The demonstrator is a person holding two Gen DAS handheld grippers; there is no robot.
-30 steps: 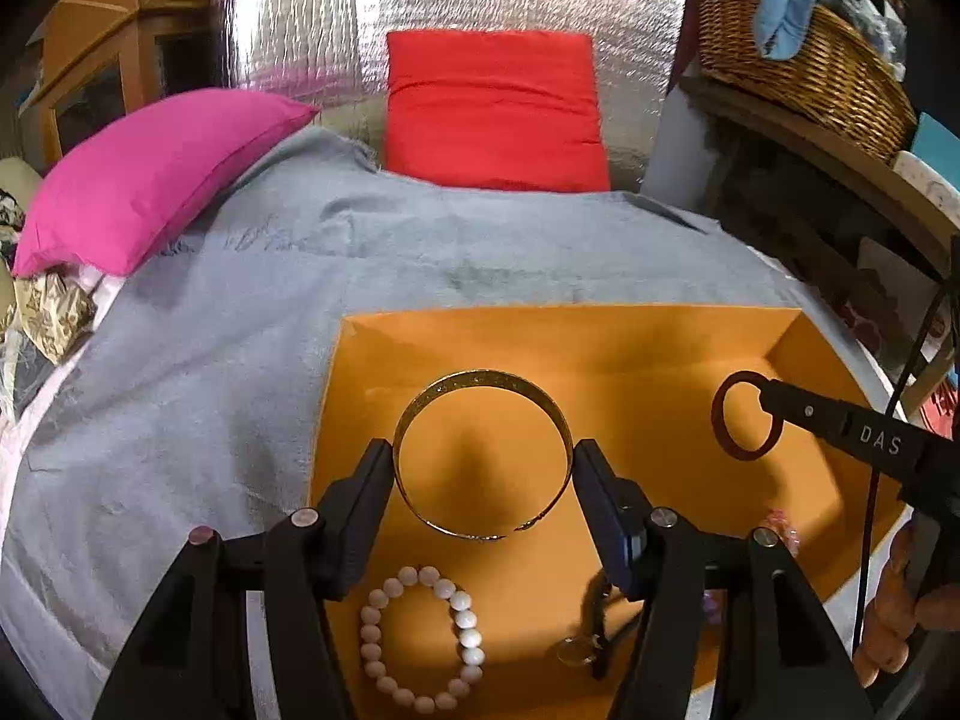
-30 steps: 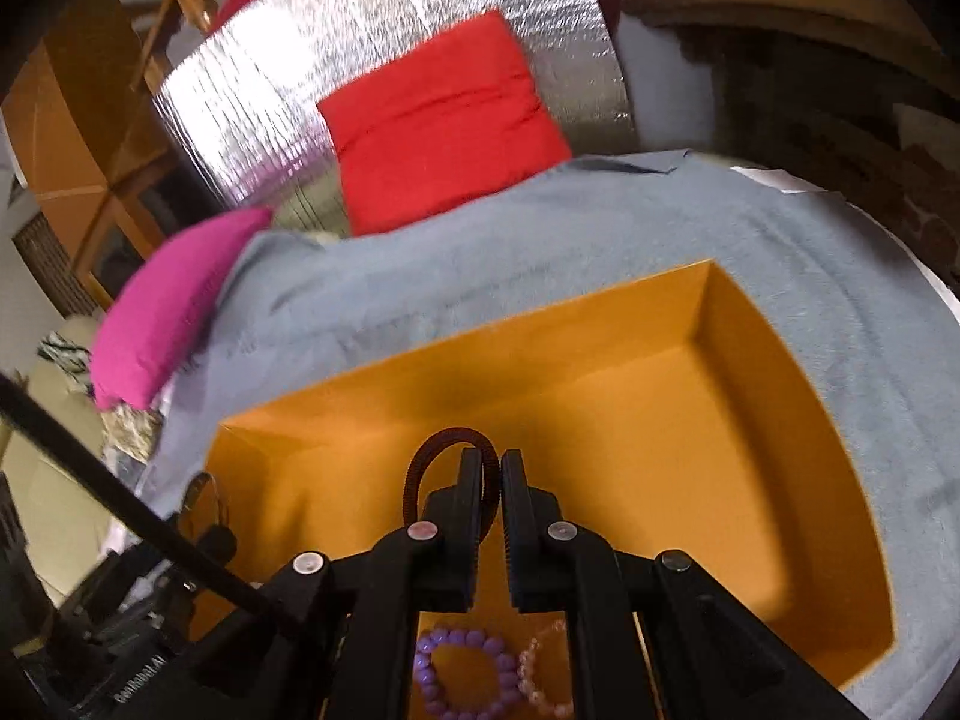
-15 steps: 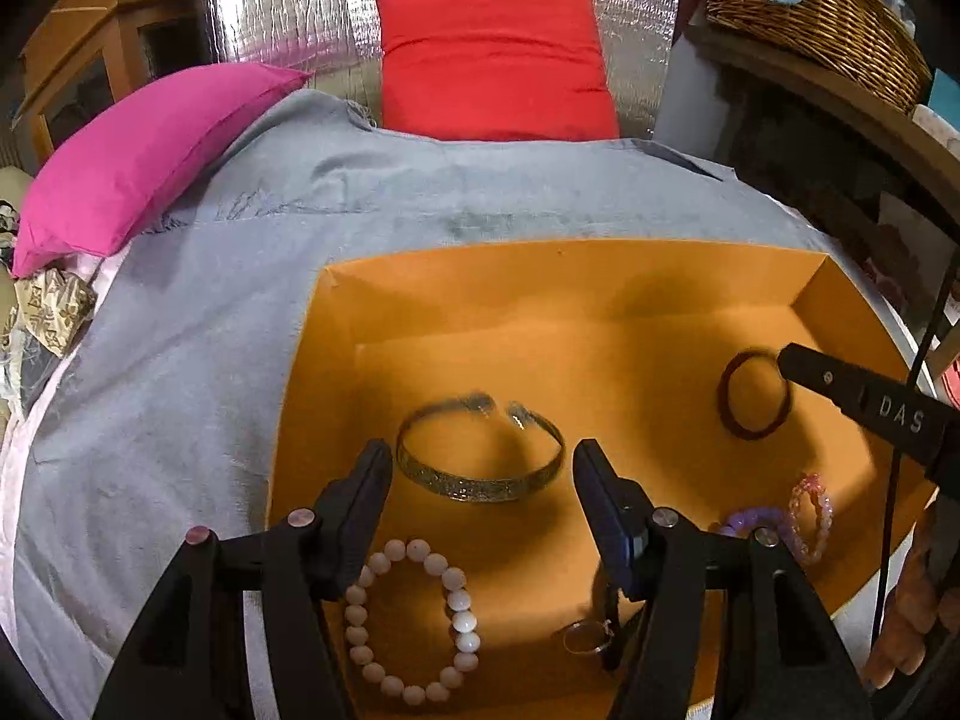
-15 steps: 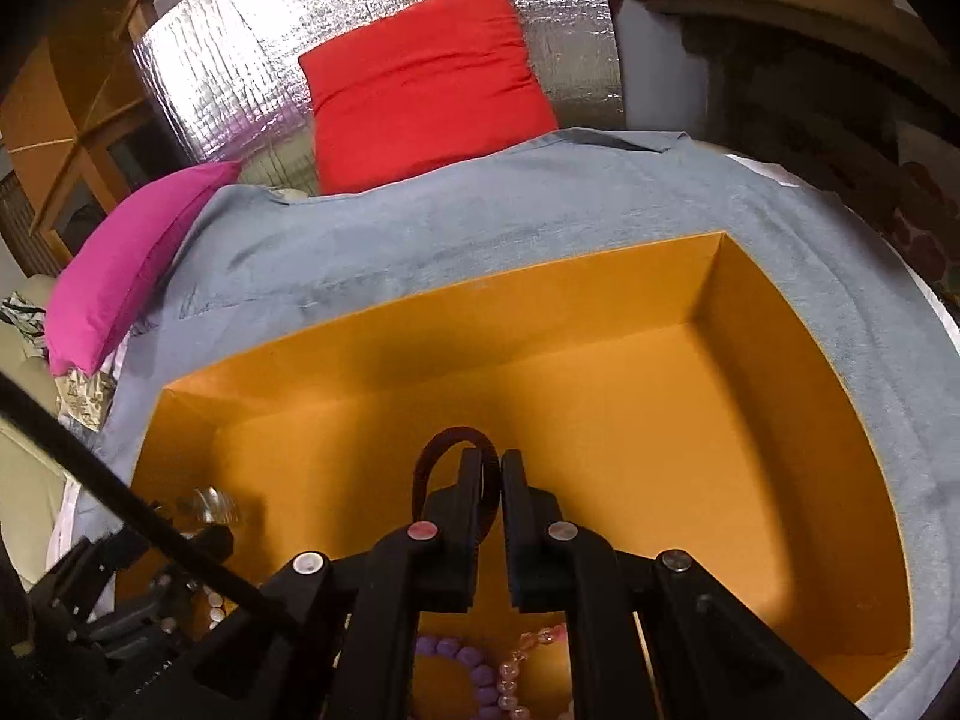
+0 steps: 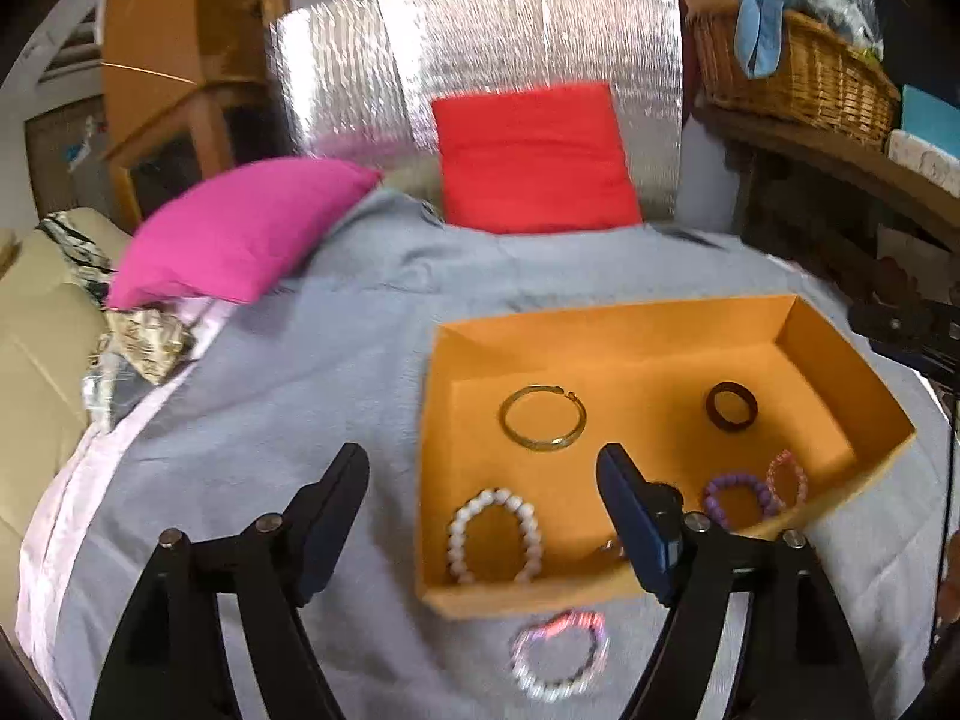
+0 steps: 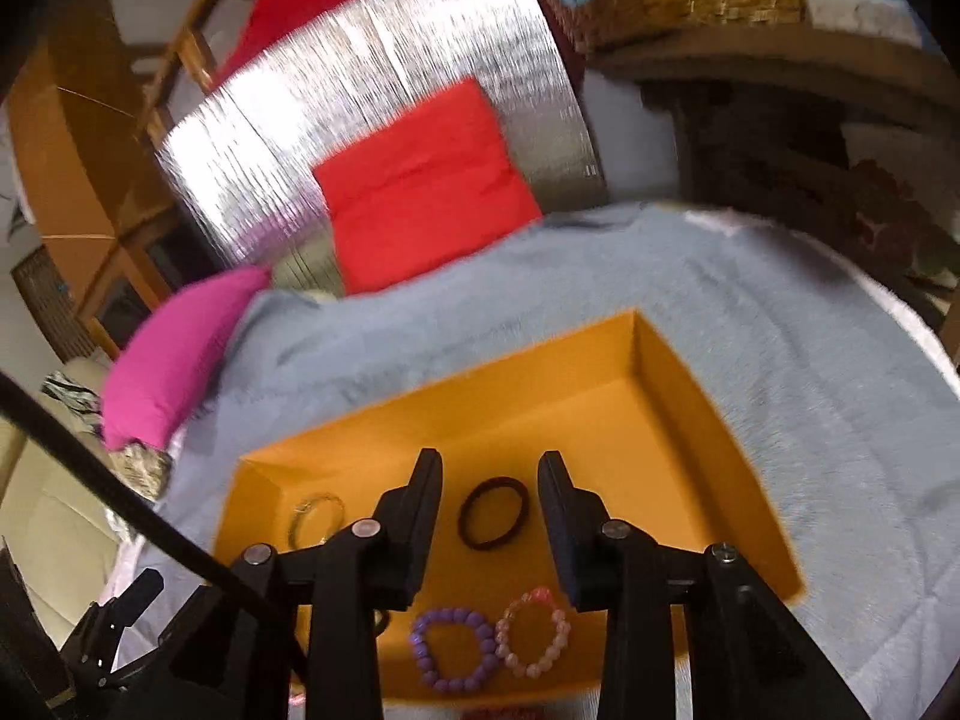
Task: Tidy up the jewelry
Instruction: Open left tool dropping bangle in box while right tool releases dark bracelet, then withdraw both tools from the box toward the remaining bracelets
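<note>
Both grippers have just let go: the left gripper (image 5: 480,516), jaws spread and empty, left the gold bangle (image 5: 543,417) lying flat in the orange box (image 5: 840,360). The right gripper (image 6: 489,516), jaws opening and part-spread, dropped the dark hair tie (image 6: 493,513) mid-frame. A pale beaded bracelet (image 5: 558,657) remains on the grey blanket (image 5: 270,390) below the box, probably next.

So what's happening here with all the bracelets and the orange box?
A person holding a gripper in each hand is sorting jewelry into an orange box on a bed. The left gripper has just opened and let go of the gold bangle; the right gripper has just opened and released the dark ring-shaped band. Both pieces lie in the box. One beaded bracelet is outside it on the grey blanket.
</note>
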